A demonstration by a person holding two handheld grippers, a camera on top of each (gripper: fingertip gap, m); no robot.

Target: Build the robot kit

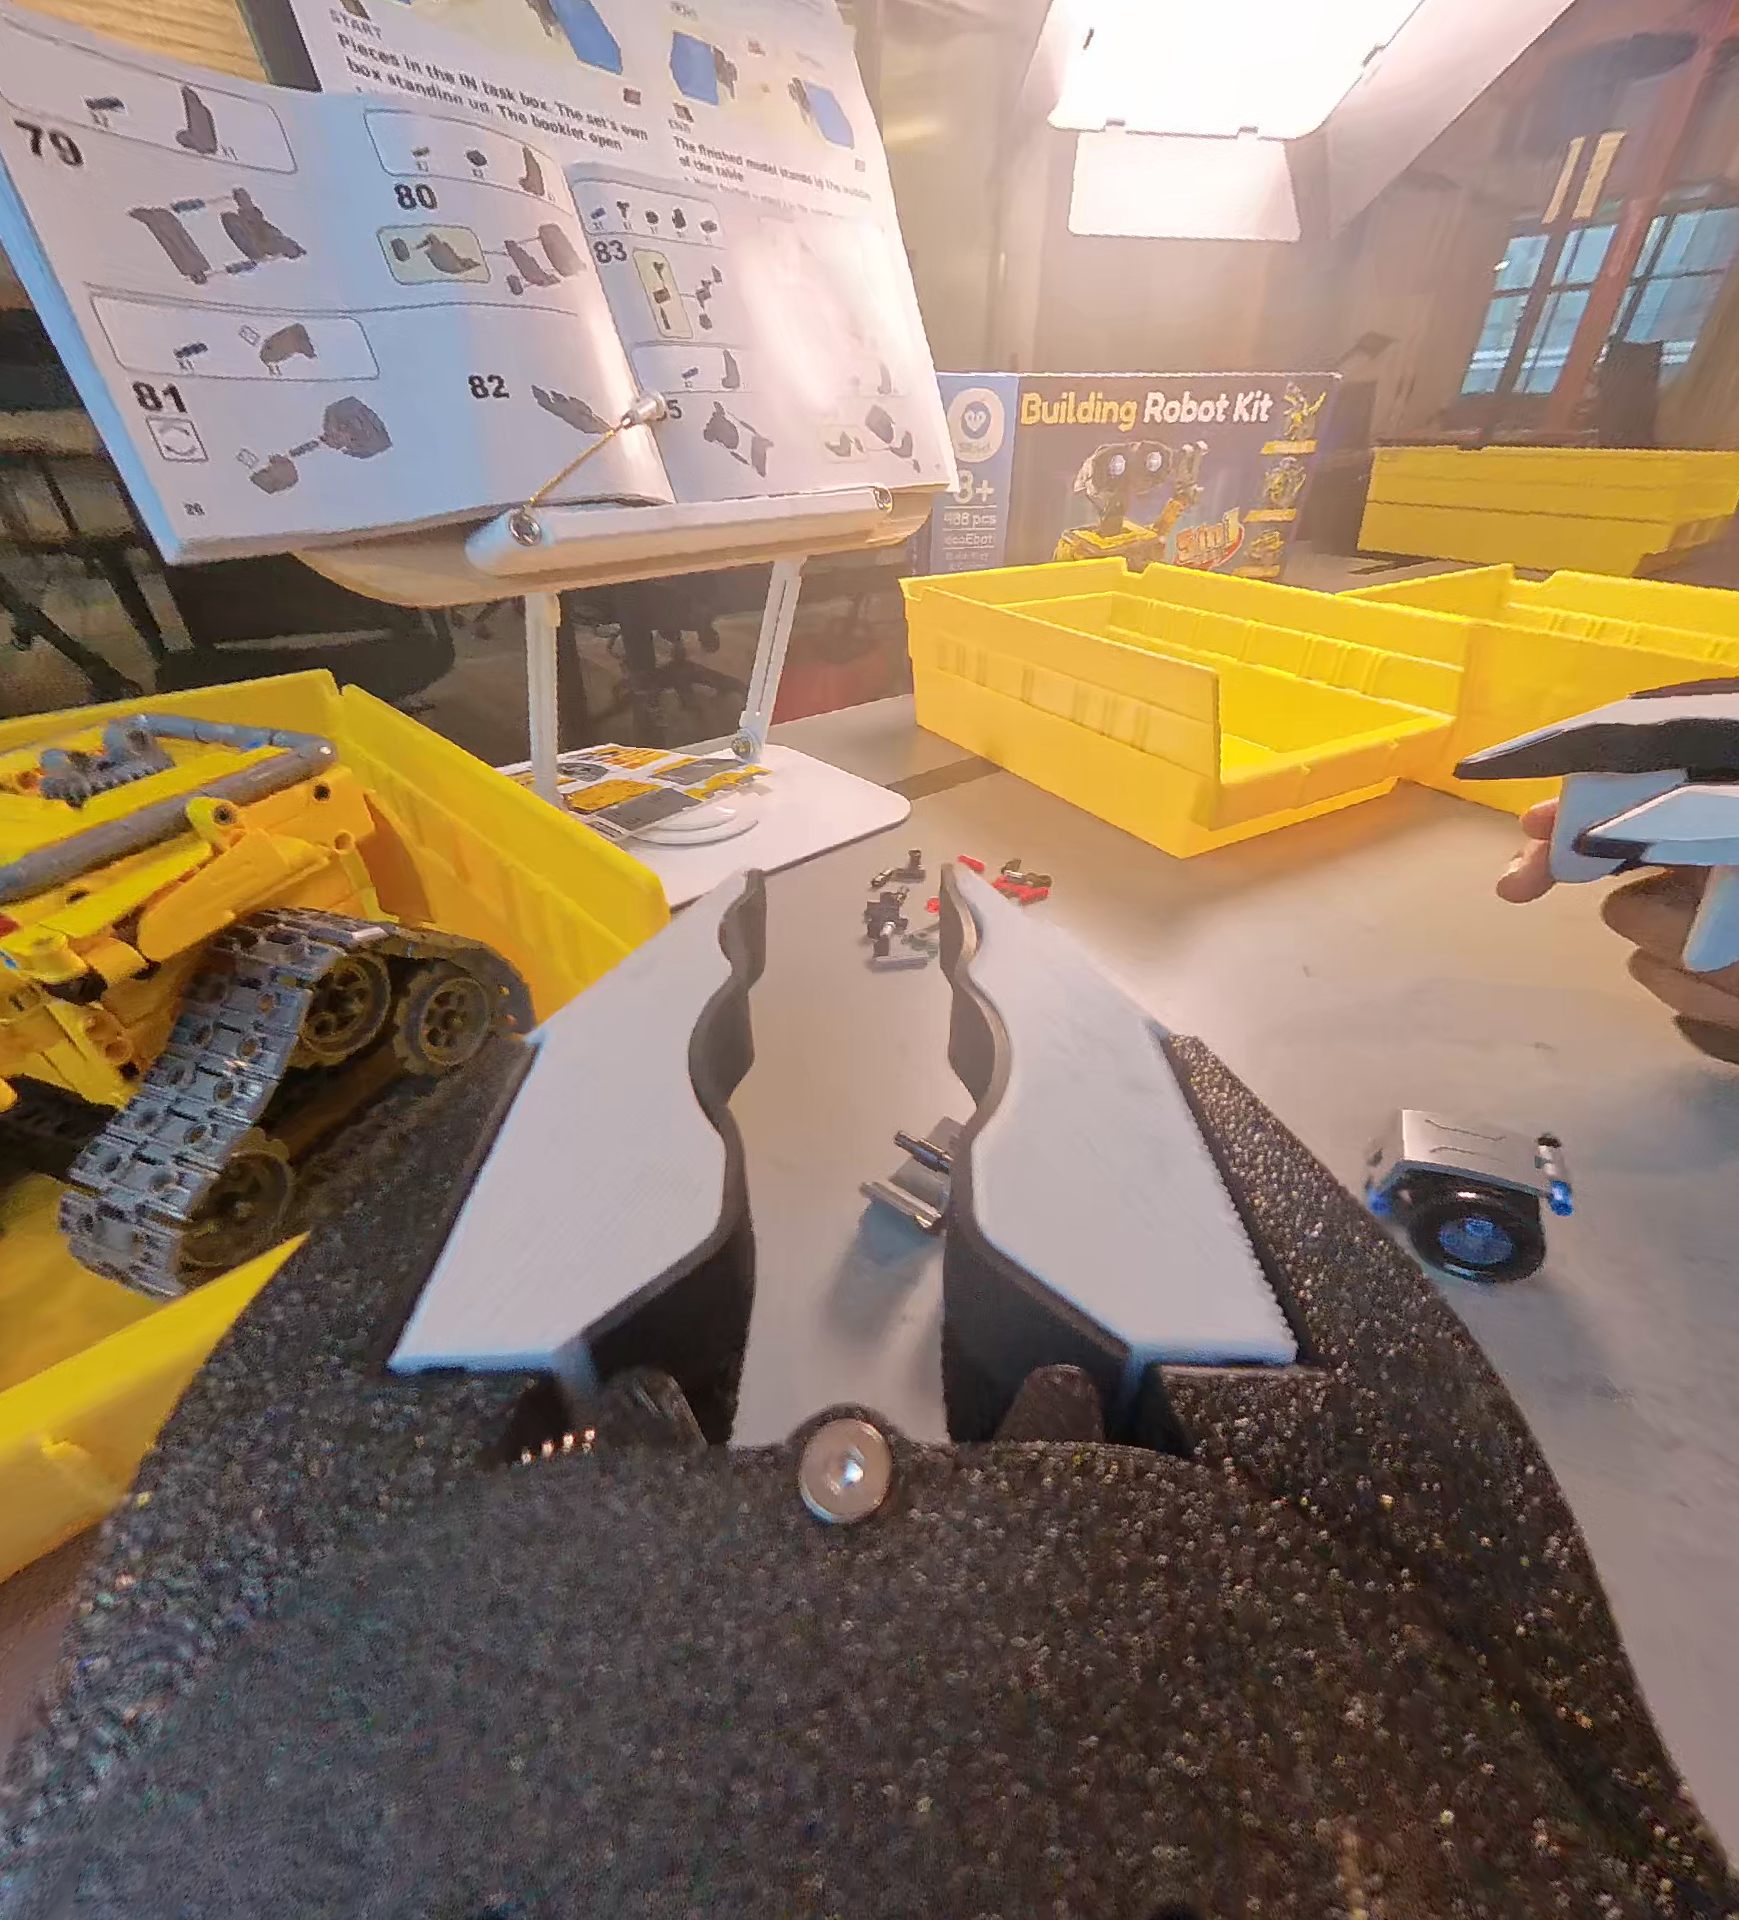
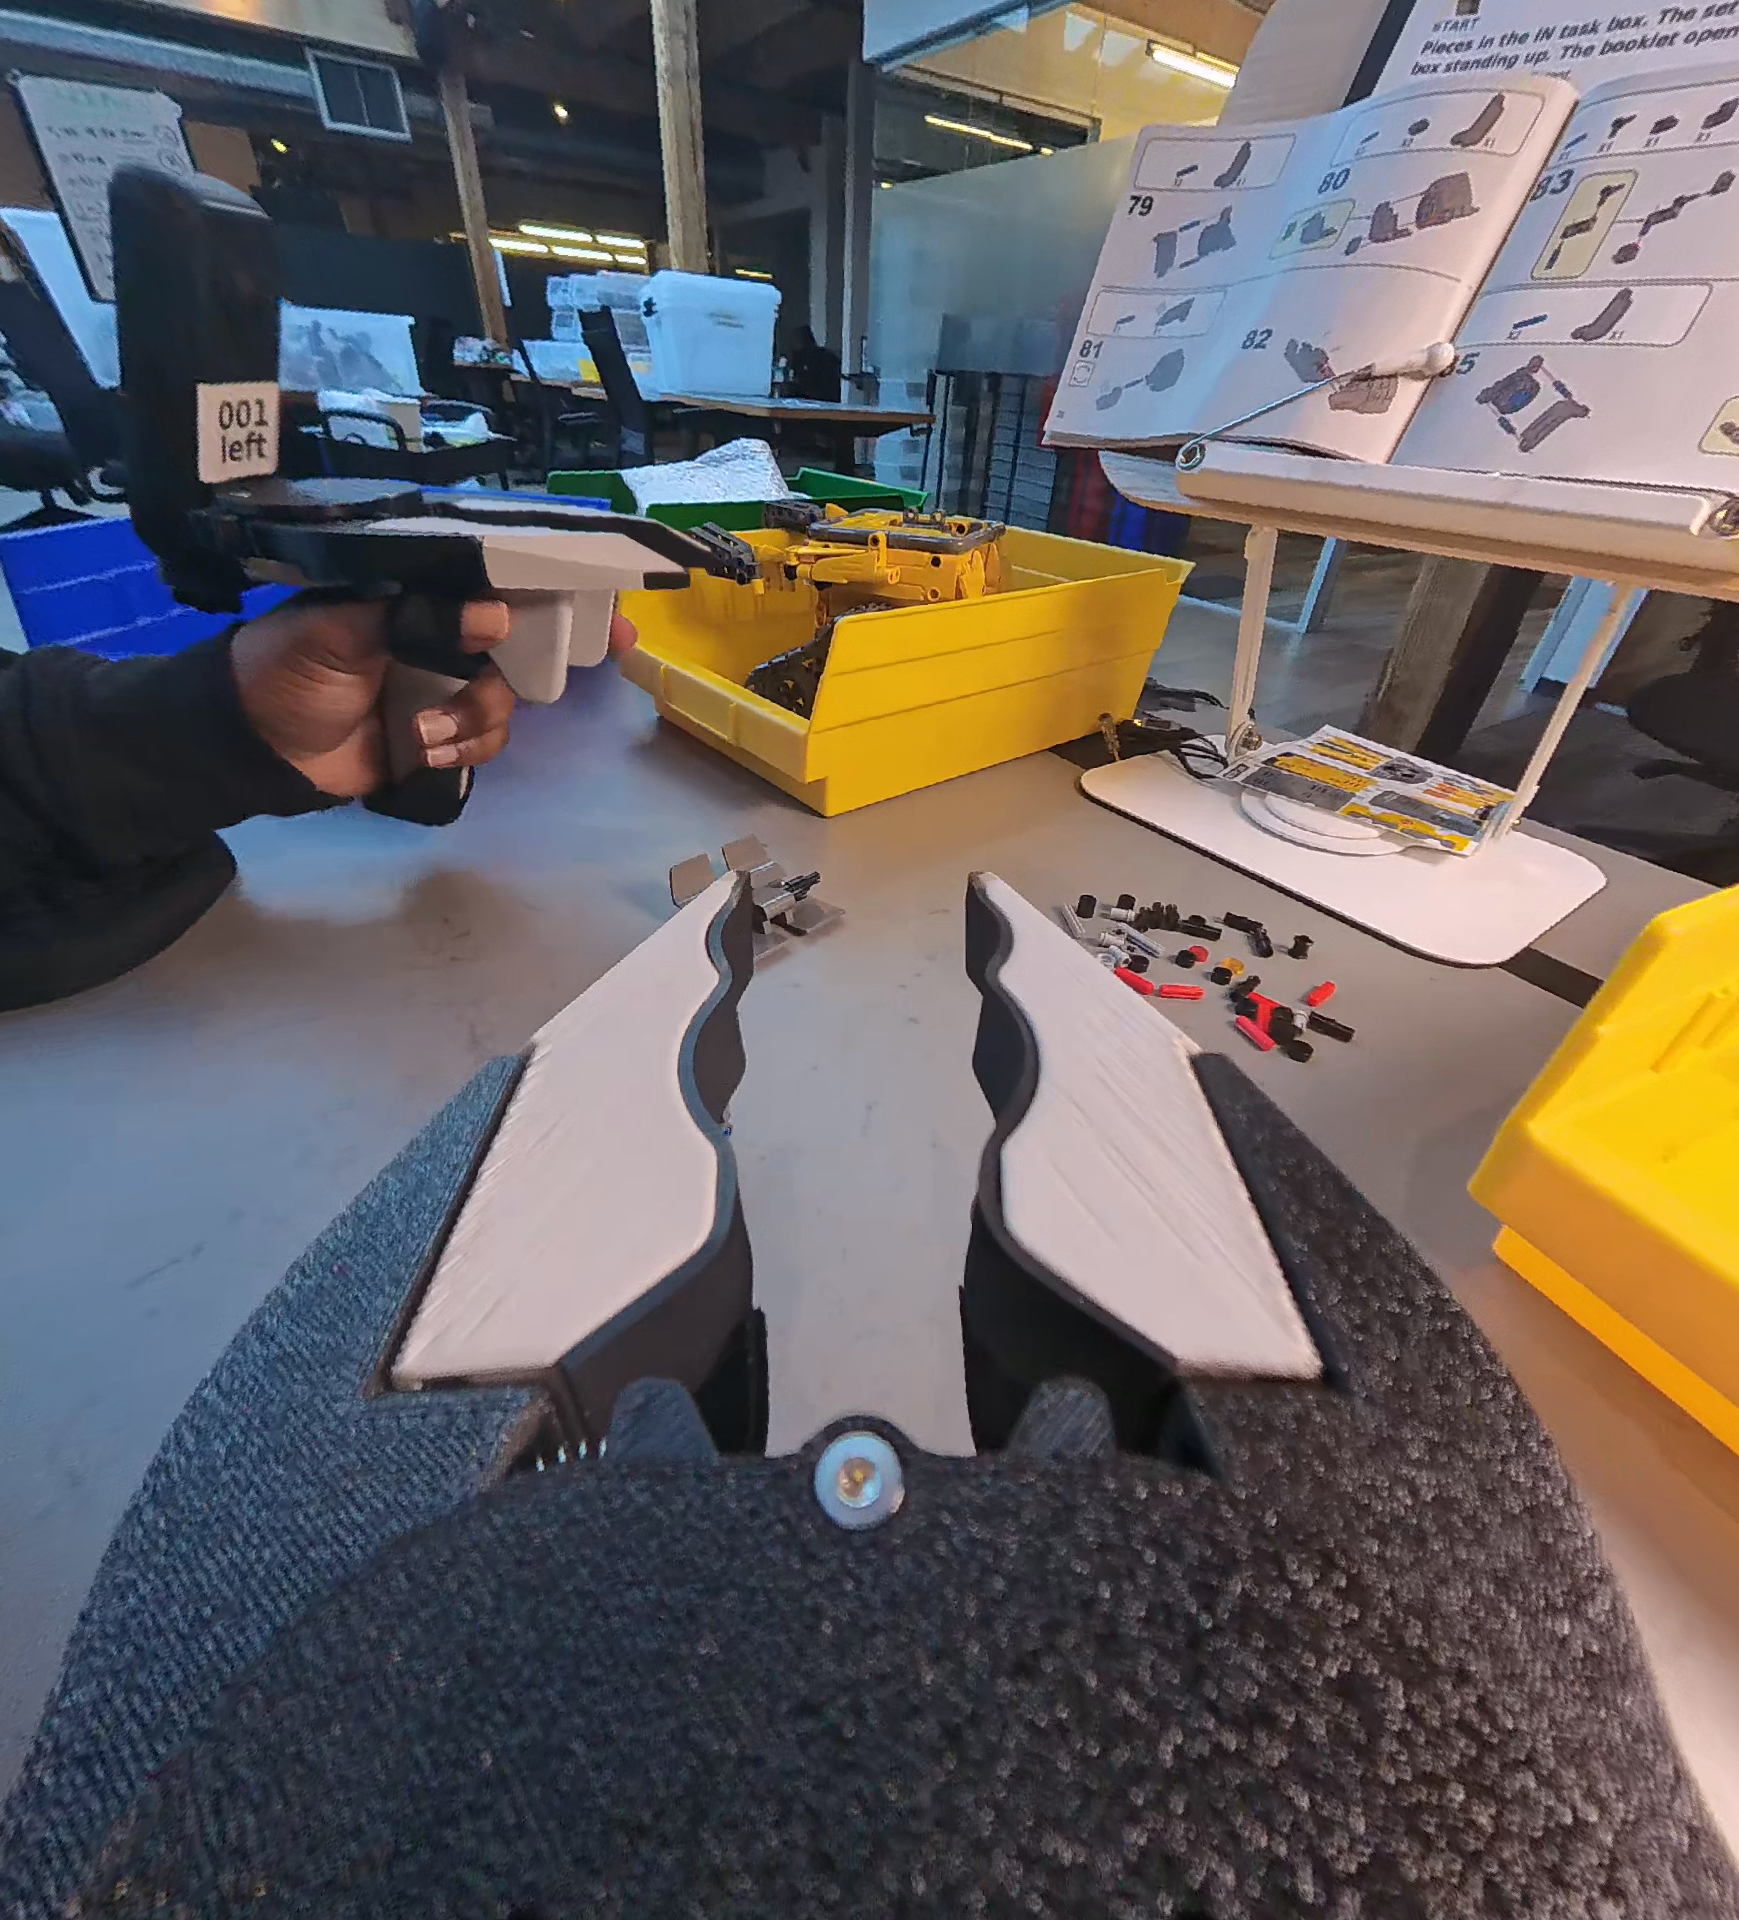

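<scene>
My left gripper [image 1: 852, 883] is open and empty, low over the grey table. Between its fingers lie a pile of small black, grey and red pins [image 1: 906, 914] and, closer in, a grey brick piece [image 1: 912, 1174]. A grey wheel assembly with blue pins [image 1: 1467, 1195] lies to its right. My right gripper [image 2: 857, 883] is open and empty; the grey brick piece [image 2: 771, 894] lies at its left fingertip and the small pins [image 2: 1208, 977] lie to the right. A yellow tracked model [image 1: 221, 935] sits in a yellow bin [image 2: 906, 707].
An open instruction booklet [image 1: 377, 291] rests on a white stand [image 2: 1364, 862] at the back. Empty yellow bins [image 1: 1156, 686] and a kit box [image 1: 1135, 468] stand behind. Another yellow bin [image 2: 1675, 1143] is close on the right. A hand holds the left gripper [image 2: 657, 556]. Across from one pair of fingers to the other is roughly 20 centimetres.
</scene>
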